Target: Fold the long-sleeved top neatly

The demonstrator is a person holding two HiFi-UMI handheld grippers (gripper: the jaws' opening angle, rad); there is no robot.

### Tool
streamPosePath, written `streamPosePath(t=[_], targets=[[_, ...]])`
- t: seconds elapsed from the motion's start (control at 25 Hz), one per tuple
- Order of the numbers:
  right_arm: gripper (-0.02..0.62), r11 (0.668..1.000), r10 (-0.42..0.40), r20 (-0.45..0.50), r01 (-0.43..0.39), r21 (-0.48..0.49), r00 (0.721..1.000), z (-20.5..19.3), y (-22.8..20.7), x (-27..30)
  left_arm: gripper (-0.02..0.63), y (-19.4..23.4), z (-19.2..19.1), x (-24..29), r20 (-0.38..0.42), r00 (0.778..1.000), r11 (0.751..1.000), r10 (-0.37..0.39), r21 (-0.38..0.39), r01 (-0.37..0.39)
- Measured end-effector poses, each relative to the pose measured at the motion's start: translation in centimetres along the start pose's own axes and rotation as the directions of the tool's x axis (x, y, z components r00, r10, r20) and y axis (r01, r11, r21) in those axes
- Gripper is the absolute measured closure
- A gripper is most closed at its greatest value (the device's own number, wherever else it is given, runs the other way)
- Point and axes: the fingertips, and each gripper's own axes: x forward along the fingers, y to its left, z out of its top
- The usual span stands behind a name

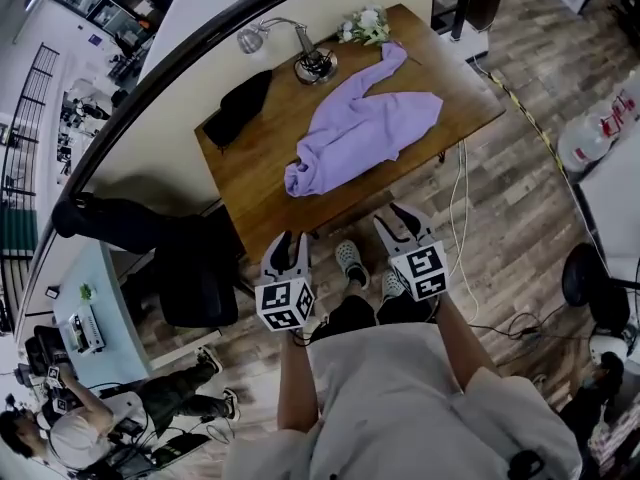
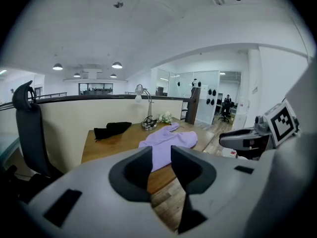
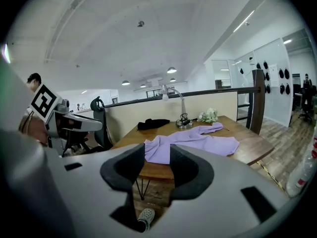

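Note:
A lilac long-sleeved top (image 1: pixel 365 128) lies crumpled on the wooden table (image 1: pixel 250 193), one sleeve stretched toward the far corner and a bunched end near the front edge. My left gripper (image 1: pixel 288 243) and right gripper (image 1: pixel 397 218) hover side by side over the floor, short of the table's front edge and apart from the top. The left gripper view shows the left gripper (image 2: pixel 161 155) open, with the top (image 2: pixel 166 143) farther off beyond the gap. The right gripper (image 3: pixel 157 152) is open too, nothing between its pads, and the top (image 3: pixel 193 143) lies ahead of it.
A desk lamp (image 1: pixel 312 63), white flowers (image 1: pixel 365 26) and a black cloth (image 1: pixel 238 106) sit along the table's far side by a low wall. A black office chair (image 1: pixel 195 268) stands left of me. Cables (image 1: pixel 460 218) trail on the floor at right, near large bottles (image 1: pixel 600 128).

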Motion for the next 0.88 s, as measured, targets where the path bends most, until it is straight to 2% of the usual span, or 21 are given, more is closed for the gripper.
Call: streamPosePath(t=[0.2, 0.32, 0.4, 0.52, 0.72, 0.88], targets=[[0.431, 1.000, -0.019, -0.021, 0.019, -0.010, 1.000, 0.2, 0.6, 2.8, 0.480, 2.4, 0.4, 3.3, -0.019, 1.000, 0.999, -0.024, 0.027, 0.025], [0.431, 0.999, -0.053, -0.020, 0.053, -0.003, 0.998, 0.9, 1.4, 5.2, 0.481, 4.3, 1.0, 6.0, -0.022, 0.999, 0.999, -0.046, 0.010, 0.046], [0.430, 0.998, -0.068, -0.022, 0.069, 0.013, 0.997, 1.4, 2.2, 7.3, 0.482, 5.7, 1.4, 7.6, -0.022, 0.997, 0.997, -0.073, 0.006, 0.073], [0.430, 0.996, -0.090, -0.026, 0.091, 0.024, 0.996, 2.6, 3.5, 10.7, 0.482, 7.9, 2.3, 10.3, -0.032, 0.991, 0.990, -0.131, 0.042, 0.133], [0.431, 0.990, -0.134, -0.062, 0.136, 0.036, 0.989, 3.5, 4.8, 16.5, 0.482, 11.4, 3.4, 15.6, -0.071, 0.967, 0.960, -0.246, 0.118, 0.253], [0.433, 0.977, -0.180, -0.099, 0.189, 0.096, 0.979, 2.9, 5.0, 20.4, 0.482, 12.9, 3.6, 19.5, -0.114, 0.930, 0.910, -0.350, 0.194, 0.366]])
